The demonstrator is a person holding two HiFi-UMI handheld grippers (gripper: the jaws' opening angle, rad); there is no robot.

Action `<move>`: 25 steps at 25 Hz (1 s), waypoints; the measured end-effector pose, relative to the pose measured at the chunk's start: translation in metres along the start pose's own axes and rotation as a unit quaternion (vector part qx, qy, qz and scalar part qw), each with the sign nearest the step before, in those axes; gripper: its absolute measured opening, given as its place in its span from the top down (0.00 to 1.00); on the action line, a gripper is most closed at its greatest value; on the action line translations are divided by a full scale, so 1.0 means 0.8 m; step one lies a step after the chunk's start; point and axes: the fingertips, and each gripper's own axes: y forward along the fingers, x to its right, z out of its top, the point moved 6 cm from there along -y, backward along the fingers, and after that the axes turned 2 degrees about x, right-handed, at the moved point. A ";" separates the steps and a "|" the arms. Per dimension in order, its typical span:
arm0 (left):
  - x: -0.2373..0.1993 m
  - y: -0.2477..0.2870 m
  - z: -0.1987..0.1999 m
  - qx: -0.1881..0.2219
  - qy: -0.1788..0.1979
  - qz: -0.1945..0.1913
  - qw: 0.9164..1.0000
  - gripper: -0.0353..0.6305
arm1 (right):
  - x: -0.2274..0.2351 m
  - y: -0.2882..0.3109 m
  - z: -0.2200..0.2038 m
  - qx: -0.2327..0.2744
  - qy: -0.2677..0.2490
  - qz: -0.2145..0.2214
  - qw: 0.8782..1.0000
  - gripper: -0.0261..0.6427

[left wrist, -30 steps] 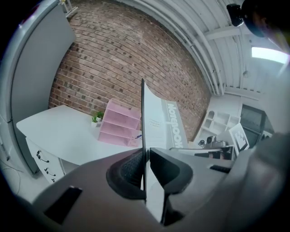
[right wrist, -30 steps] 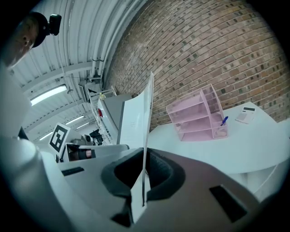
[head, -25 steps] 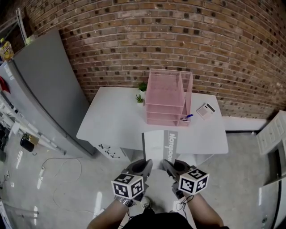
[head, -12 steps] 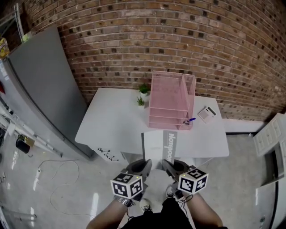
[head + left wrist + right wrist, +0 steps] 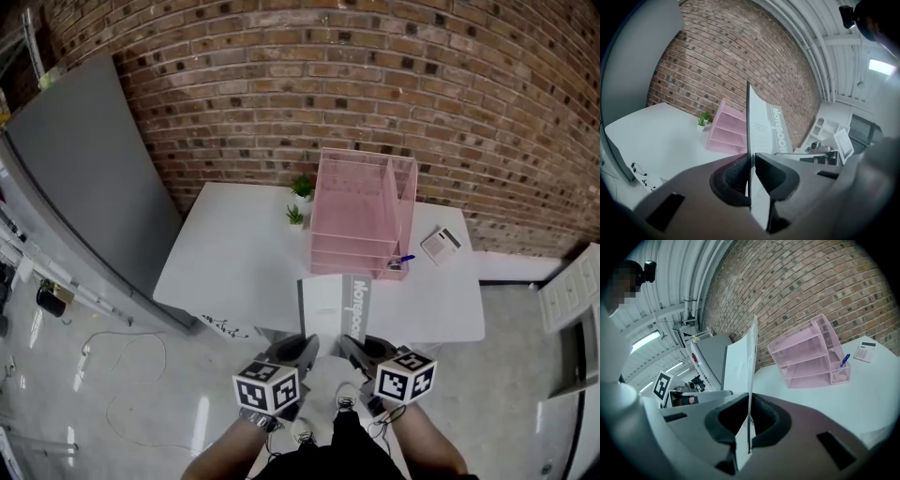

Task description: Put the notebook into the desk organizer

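— What do the claws hold?
— The left claw [image 5: 751,161] and the right claw [image 5: 749,409] are side by side, each clamped on the near edge of the notebook [image 5: 335,305].
— And beyond them?
— The white worktop [image 5: 234,272] lies ahead. The pink desk organizer [image 5: 356,216] stands on it past the notebook's far edge, with a blue pen [image 5: 401,261] in its right-hand compartment.

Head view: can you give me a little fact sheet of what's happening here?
Held item: white and grey notebook, not yet in organizer
Left hand-held gripper: shut on notebook's near edge
Right hand-held gripper: shut on same edge
Destination: pink mesh desk organizer on white table
Nearby: blue pen, white calculator, small green potted plants
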 end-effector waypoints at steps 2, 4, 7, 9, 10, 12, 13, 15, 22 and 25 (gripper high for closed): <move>0.000 0.015 0.001 -0.002 -0.002 0.004 1.000 0.90 | 0.016 0.002 0.005 -0.003 0.008 0.004 1.000 0.94; 0.001 0.032 0.001 -0.005 -0.005 0.007 1.000 0.90 | 0.033 0.004 0.009 -0.009 0.014 0.008 1.000 0.94; 0.001 0.058 0.001 -0.010 -0.008 0.013 1.000 0.90 | 0.059 0.005 0.018 -0.015 0.023 0.014 1.000 0.94; 0.000 0.076 0.001 -0.015 -0.010 0.017 1.000 0.90 | 0.077 0.007 0.022 -0.021 0.029 0.018 0.999 0.94; -0.001 0.084 0.000 -0.018 -0.013 0.020 1.000 0.90 | 0.085 0.009 0.023 -0.024 0.032 0.020 0.999 0.94; -0.004 0.100 -0.003 -0.024 -0.020 0.025 0.999 0.90 | 0.103 0.013 0.023 -0.033 0.043 0.023 0.998 0.94; -0.006 0.108 -0.004 -0.028 -0.023 0.028 0.999 0.90 | 0.112 0.016 0.023 -0.038 0.049 0.025 0.998 0.94; -0.010 0.123 -0.005 -0.034 -0.030 0.033 0.998 0.90 | 0.128 0.021 0.023 -0.047 0.059 0.028 0.997 0.94; -0.022 0.165 -0.014 -0.054 -0.054 0.056 0.995 0.90 | 0.179 0.040 0.022 -0.079 0.102 0.051 0.990 0.94; -0.026 0.177 -0.015 -0.062 -0.060 0.068 0.994 0.90 | 0.195 0.048 0.023 -0.092 0.128 0.066 0.985 0.94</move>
